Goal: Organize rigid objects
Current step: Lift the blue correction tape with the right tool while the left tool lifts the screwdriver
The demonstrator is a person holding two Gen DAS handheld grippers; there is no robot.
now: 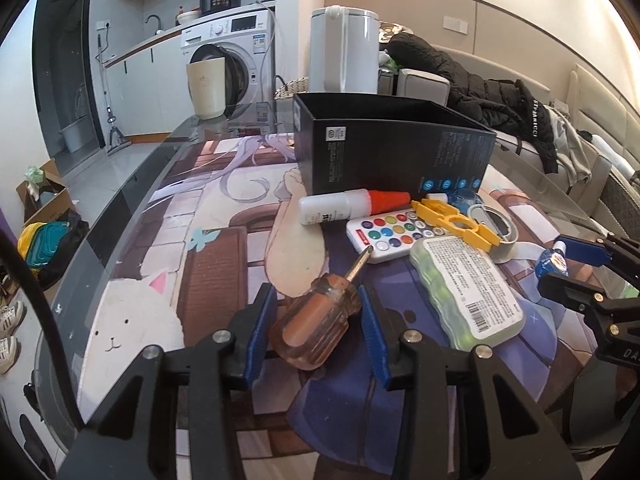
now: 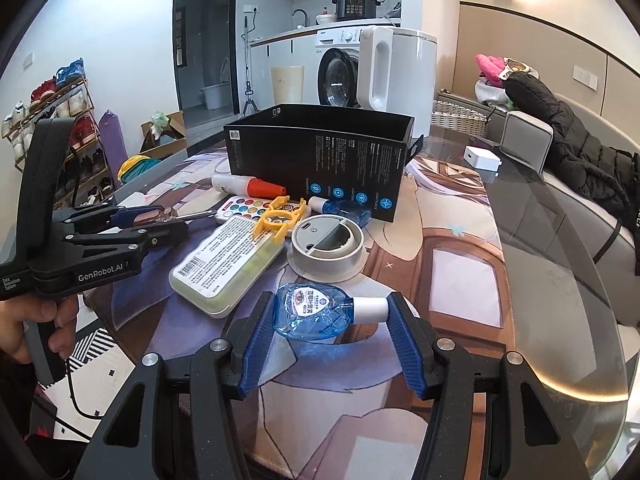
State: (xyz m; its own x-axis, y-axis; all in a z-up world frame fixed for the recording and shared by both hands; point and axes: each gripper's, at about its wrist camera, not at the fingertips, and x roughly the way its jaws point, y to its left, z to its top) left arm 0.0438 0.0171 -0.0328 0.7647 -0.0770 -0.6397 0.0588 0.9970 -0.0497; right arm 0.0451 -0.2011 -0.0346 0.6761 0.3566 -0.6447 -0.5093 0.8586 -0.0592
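1. Amber plastic first: my left claw [image 1: 316, 300] is pinching the screwdriver [image 1: 316, 320] by its fat handle, a blue pad pressing on each side.
2. I grip the handle because it is the thickest part and fills the jaws; the thin shaft would slip.
3. Its long axis runs away from me, metal tip toward 1 o'clock, right over the near edge of the white remote [image 1: 384, 232].
4. Over to my right claw [image 2: 330, 300]: it is clamped on the blue bottle [image 2: 316, 312], low over the printed mat [image 2: 460, 280].
5. That bottle lies crosswise, long axis 9 to 3, white cap at 3 o'clock; one pad meets the base, the other the cap, so I hold it end to end.
6. Black box [image 2: 320, 152] stands open-topped at 12 o'clock beyond the clutter. I judge that both pieces go in there, screwdriver tip leading.
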